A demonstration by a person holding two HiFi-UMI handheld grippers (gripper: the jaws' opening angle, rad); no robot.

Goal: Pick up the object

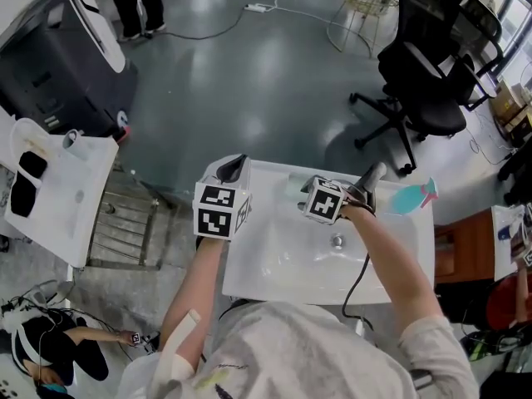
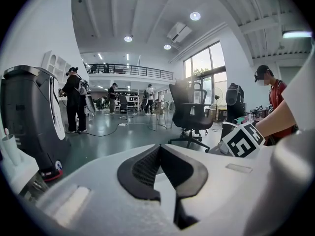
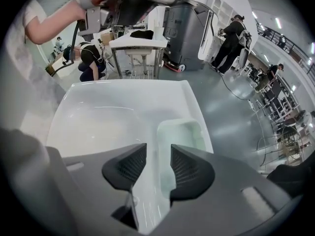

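Observation:
A pale green translucent dish (image 1: 293, 191) (image 3: 183, 132) lies on the back ledge of the white sink (image 1: 249, 281) (image 3: 93, 117). My right gripper (image 1: 304, 196) (image 3: 158, 154) points steeply down over it. Its jaws stand apart, and the dish's near wall shows in the gap between them; the pads do not press on it. Off the sink's left rim, my left gripper (image 1: 237, 163) (image 2: 160, 149) points nearly level across the room, shut with nothing in it. The left gripper view catches the right gripper's marker cube (image 2: 241, 139).
A grey faucet (image 1: 371, 177) and a teal spray bottle (image 1: 411, 196) stand at the sink's back right, the drain (image 1: 337, 241) in the basin. A second white sink (image 1: 58, 181), a dark machine (image 1: 58, 56) and a black office chair (image 1: 424, 73) surround it.

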